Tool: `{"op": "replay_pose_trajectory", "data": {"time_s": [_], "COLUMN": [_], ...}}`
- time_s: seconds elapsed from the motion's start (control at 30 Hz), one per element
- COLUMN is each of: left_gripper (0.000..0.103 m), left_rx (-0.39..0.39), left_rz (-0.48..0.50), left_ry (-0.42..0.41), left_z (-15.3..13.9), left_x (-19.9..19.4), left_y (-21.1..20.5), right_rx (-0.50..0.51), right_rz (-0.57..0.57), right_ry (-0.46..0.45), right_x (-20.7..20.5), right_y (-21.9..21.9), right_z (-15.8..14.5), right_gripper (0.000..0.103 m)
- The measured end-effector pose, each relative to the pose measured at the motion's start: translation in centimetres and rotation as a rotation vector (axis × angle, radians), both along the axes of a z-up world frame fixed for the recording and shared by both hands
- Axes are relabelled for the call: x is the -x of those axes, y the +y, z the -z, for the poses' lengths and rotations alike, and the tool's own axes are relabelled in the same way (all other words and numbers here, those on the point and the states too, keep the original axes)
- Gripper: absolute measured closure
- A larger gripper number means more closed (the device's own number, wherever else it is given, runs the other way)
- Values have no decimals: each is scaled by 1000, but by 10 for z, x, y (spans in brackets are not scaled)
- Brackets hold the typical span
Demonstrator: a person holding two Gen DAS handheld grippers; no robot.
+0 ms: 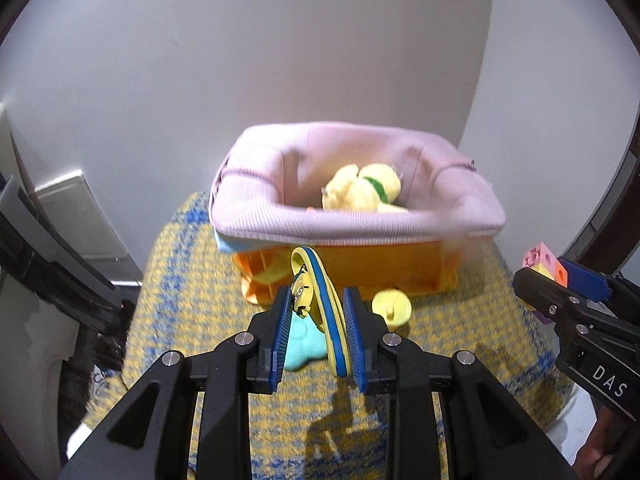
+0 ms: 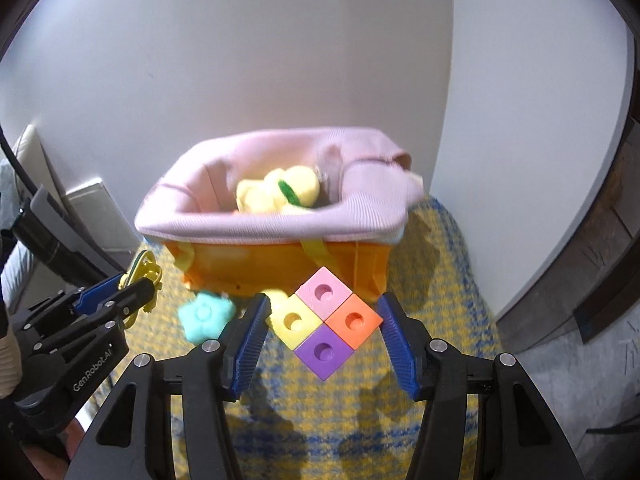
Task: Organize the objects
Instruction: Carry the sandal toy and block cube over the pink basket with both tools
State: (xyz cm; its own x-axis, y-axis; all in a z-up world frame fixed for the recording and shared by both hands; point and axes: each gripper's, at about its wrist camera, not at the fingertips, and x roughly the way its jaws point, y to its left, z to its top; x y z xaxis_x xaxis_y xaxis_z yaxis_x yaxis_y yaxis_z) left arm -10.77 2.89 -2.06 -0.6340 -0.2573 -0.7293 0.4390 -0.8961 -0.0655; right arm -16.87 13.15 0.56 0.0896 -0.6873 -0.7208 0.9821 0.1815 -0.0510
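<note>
Both grippers level, toys clamped.

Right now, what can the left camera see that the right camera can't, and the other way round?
Only the left wrist view shows the little yellow round toy on the blanket. Only the right wrist view shows all four colours of the block square from the top, with its holes. Both show the pink-lined orange basket with the yellow plush inside, the teal star, the left gripper holding the small flip-flop, and the right gripper holding the blocks.

Home room, toy basket, woven throw, plain wall
</note>
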Motion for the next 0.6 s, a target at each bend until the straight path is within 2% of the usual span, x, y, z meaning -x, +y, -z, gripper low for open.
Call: {"op": "replay_pose_trajectory", "data": {"time_s": [0.6], "left_gripper": [76], "left_rx": [58], "left_rz": [4], "left_ry": [32], "left_z": [-48], "left_x": [47], "left_y": [-21], "right_rx": [75], "right_rz": [-43], "right_ry": [-39], "right_x": [-15], "right_y": [-41], "right_z": [-43], "right_gripper": [47]}}
